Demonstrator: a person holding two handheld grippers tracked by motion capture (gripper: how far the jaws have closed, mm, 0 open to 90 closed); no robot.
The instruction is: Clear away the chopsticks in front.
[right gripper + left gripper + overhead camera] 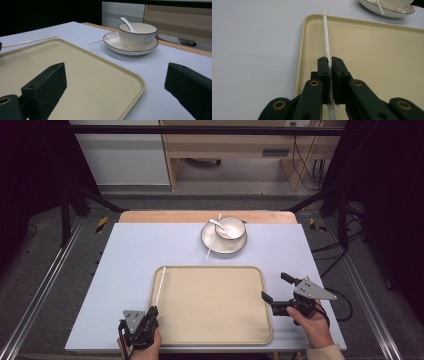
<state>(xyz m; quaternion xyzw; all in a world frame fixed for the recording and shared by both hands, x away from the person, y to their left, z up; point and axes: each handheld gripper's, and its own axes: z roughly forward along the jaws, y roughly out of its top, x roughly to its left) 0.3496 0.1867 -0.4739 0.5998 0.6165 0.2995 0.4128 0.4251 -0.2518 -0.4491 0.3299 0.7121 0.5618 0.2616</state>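
Here, your smooth beige tray (215, 307), a rounded rectangle with a raised rim, lies on the matte table (130, 250). Behind it a ribbed white bowl (230, 227) sits on a dark-rimmed plate (215, 244). Your right gripper (277, 287) gapes wide. Your left gripper (150, 312) pinches a thin white chopstick (326, 37) over the tray's left rim.

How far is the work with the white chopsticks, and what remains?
In hand: the left gripper is shut on one thin white chopstick, which lies along the left edge of the beige plastic tray. The other white chopstick rests across the white plate beside the white bowl, untouched. The right gripper hovers open, holding nothing.
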